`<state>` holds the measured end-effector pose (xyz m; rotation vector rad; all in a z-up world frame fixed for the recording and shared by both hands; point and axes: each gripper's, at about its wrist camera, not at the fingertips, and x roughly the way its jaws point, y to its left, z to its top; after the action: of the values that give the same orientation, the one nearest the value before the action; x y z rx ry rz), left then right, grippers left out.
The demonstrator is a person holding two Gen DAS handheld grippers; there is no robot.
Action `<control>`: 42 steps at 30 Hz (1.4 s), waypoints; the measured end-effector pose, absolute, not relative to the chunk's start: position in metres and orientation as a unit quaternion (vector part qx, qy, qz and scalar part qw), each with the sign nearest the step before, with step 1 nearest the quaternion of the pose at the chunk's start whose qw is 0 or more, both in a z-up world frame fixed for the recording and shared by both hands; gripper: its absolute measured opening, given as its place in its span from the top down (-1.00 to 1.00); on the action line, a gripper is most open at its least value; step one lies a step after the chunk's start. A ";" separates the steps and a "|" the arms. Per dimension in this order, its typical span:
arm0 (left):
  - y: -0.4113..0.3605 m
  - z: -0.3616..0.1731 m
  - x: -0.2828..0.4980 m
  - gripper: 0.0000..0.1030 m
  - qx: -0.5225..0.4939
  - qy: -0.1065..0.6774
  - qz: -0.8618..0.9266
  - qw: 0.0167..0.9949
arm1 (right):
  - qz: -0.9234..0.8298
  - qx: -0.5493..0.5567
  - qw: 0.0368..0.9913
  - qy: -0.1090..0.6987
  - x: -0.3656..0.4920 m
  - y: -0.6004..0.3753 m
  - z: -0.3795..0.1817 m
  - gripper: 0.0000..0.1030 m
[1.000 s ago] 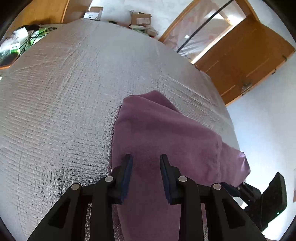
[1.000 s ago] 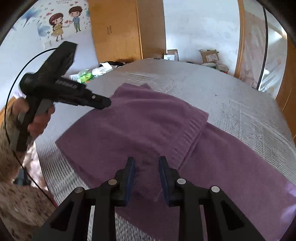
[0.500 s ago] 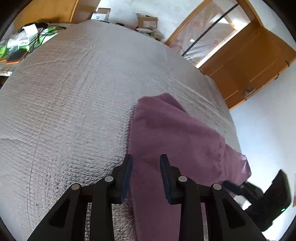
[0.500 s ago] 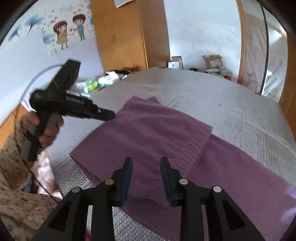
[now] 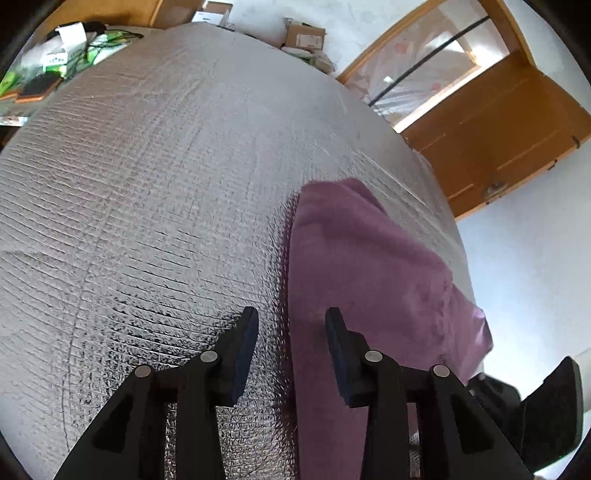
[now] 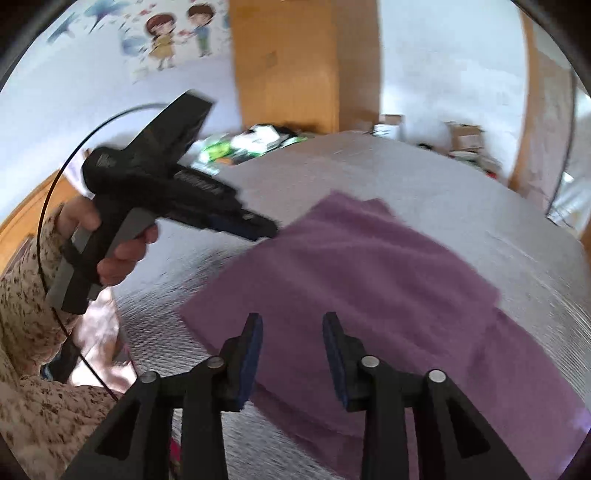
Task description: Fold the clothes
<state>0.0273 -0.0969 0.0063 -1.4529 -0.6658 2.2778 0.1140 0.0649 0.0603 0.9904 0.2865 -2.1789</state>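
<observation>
A wide bed covered in silvery quilted foil [image 5: 155, 206] fills most of the room in front of me, running off toward cardboard boxes [image 5: 304, 35] on the floor at twelve o'clock and a wooden door [image 5: 495, 136] at about two. On the foil lies the purple garment [image 6: 369, 273], folded over on itself into a flat, layered slab; from the left wrist view it sits at three to five o'clock on the cover, and from the right wrist view it spreads from the centre out to four o'clock. The left gripper [image 5: 290, 317] hangs over the garment's near edge, its jaws having just been opening, spread with nothing pinched between them. The right gripper [image 6: 291, 321] hovers above the cloth, jaws likewise just opening and parted, gripping nothing. A hand [image 6: 110, 240] in a speckled sleeve [image 6: 22, 302] holds the left tool's grey handle at nine o'clock.
</observation>
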 end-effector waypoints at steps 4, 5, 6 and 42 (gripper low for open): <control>-0.098 0.006 0.023 0.17 -0.514 -0.245 0.801 0.188 | -0.819 0.398 0.396 0.115 0.120 0.038 0.051 0.02; -0.097 0.005 0.021 0.17 -0.515 -0.244 0.800 0.189 | -0.816 0.402 0.399 0.118 0.120 0.032 0.048 0.02; -0.097 0.005 0.019 0.17 -0.516 -0.244 0.799 0.189 | -0.812 0.405 0.401 0.121 0.120 0.026 0.045 0.00; -0.105 -0.004 -0.019 0.76 -0.531 -0.322 0.750 0.229 | -0.878 0.320 0.315 0.166 0.149 -0.005 0.037 0.69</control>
<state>-0.0189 -0.1050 -0.0044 -1.4612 -0.8859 2.0636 0.1490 -0.0054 0.0365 0.8421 0.4376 -2.3145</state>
